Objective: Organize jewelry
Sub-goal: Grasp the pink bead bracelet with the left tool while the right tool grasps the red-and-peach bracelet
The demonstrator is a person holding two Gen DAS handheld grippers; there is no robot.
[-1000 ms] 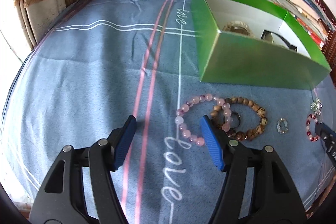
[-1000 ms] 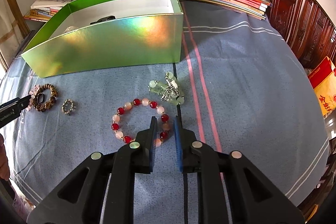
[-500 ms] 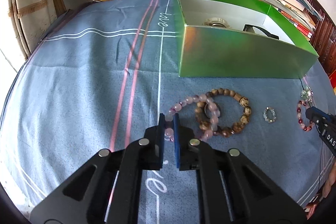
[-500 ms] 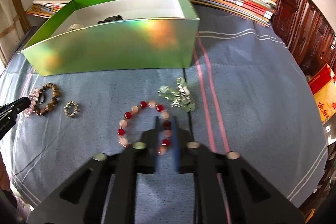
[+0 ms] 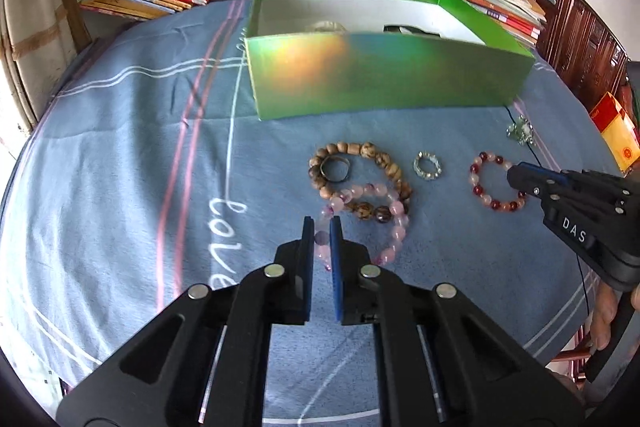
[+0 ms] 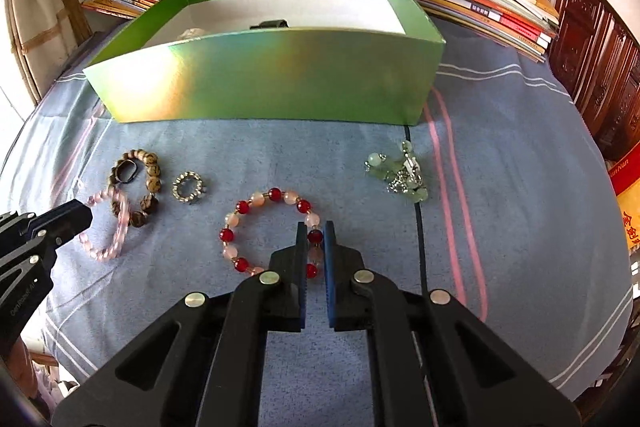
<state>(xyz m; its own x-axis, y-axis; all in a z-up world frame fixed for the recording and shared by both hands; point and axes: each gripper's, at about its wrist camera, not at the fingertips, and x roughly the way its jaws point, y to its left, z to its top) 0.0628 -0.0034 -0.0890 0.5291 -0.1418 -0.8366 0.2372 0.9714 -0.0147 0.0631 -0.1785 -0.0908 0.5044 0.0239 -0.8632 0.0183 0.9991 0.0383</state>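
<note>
Both grippers have bitten down, and that is the news here. Nearest the left wrist camera, the left gripper (image 5: 321, 227) was spread wide a second ago; its jaws have just been closing and are now clamped on a bead of the pink bracelet (image 5: 394, 223). The bracelet has already been dragged across the blue cloth (image 5: 120, 155), so its far loop now lies draped over the brown wooden bracelet (image 5: 370, 149), which has a dark ring (image 5: 335, 169) inside its circle.

On the other side, the right gripper (image 6: 316, 227) has narrowed its jaws too, and they now pinch the near right arc of the red and pink bracelet (image 6: 244, 207), a red bead showing between the pads. That bracelet lies flat on the cloth, not yet lifted.

Between the two catches sits a small silver ring (image 6: 187, 188), untouched, and off to the right a tangle of pale green beads (image 6: 396, 171).

Beyond everything stands the green box (image 6: 280, 79), open-topped, with a couple of pieces already inside. Two grips secured looks like two carries to the box coming up, with the tangled brown bracelet the likely snag.
</note>
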